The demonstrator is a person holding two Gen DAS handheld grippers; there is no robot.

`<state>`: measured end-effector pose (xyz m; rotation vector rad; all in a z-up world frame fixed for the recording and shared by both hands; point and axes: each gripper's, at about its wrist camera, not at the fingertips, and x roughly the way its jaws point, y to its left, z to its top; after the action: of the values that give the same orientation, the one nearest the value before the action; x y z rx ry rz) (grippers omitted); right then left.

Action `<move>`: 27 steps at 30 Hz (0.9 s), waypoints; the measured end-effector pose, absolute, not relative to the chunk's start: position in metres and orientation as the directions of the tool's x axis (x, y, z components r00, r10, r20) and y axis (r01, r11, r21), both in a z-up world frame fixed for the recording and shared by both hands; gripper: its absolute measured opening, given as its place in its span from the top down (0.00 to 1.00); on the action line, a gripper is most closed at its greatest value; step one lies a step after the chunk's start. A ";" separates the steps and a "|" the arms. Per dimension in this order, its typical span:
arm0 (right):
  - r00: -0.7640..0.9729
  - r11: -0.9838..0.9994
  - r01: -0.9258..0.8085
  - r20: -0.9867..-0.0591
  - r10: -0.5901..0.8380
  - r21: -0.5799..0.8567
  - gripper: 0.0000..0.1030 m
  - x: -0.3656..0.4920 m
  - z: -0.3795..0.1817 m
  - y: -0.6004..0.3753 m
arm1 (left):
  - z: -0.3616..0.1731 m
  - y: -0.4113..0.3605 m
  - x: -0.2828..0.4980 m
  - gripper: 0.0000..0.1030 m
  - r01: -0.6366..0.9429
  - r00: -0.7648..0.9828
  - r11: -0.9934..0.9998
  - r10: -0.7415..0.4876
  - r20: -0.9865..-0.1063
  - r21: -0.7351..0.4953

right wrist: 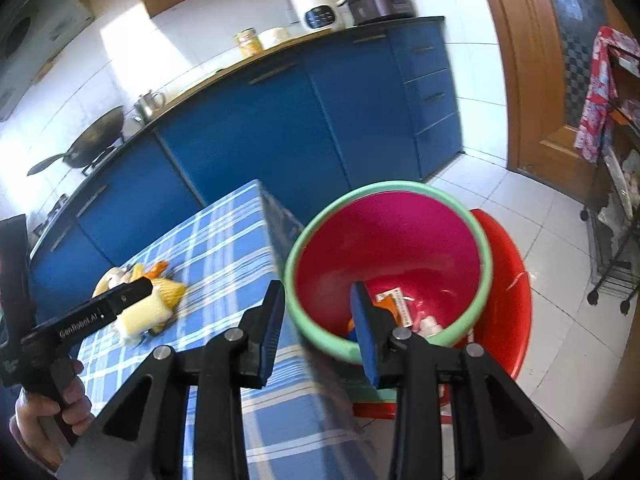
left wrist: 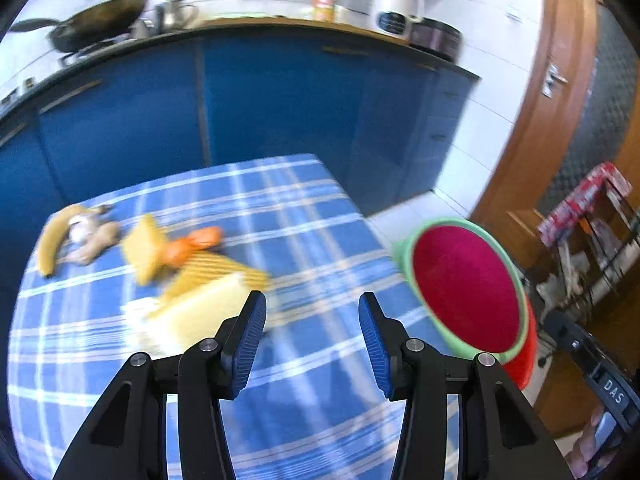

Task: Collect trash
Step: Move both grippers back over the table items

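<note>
Between the left gripper (left wrist: 312, 312) pads: nothing, jaws apart. Right gripper (right wrist: 318, 300) is also apart and empty, hanging over the bin (right wrist: 308, 240) rim. Our scraps (left wrist: 192, 276) lie at 10 o'clock from the left fingers, long axis running 8-to-2 on the table (left wrist: 320, 220). Left is nearer; bin at 3 o'clock.

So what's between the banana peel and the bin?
On the cloth, past the banana peel, lie ginger, yellow and orange scraps, then bare cloth to the bin; left wrist view.

Blue cabinets (left wrist: 280, 96) line white-tiled walls (right wrist: 160, 40), beside a wooden door (right wrist: 520, 80).
</note>
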<state>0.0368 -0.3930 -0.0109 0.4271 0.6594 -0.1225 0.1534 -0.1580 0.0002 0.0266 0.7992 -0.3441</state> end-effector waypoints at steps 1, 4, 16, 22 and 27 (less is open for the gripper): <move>0.788 0.908 0.235 -0.615 0.031 0.347 0.64 0.037 -0.010 -0.389 | 0.003 -0.150 0.152 0.52 0.295 0.657 0.951 -0.274 -0.703 -0.096; 0.788 0.914 0.210 -0.614 0.052 0.348 0.64 0.040 -0.006 -0.377 | 0.010 -0.126 0.150 0.52 0.255 0.682 0.964 -0.232 -0.694 -0.072; 0.753 0.933 0.080 -0.635 0.174 0.351 0.62 0.068 -0.005 -0.315 | 0.007 -0.054 0.154 0.52 0.123 0.698 0.992 -0.114 -0.707 -0.038; 0.719 0.937 0.022 -0.657 0.226 0.348 0.60 0.085 -0.010 -0.285 | -0.010 -0.030 0.159 0.52 0.063 0.679 0.996 -0.090 -0.728 -0.064; 0.690 0.935 -0.002 -0.676 0.258 0.354 0.57 0.100 -0.017 -0.267 | -0.022 -0.018 0.163 0.52 0.039 0.662 0.996 -0.083 -0.745 -0.076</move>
<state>0.1003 -0.2670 -0.0174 0.3414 0.7995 0.1482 0.1627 -0.0182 -0.0222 -0.0547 0.8446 -0.0689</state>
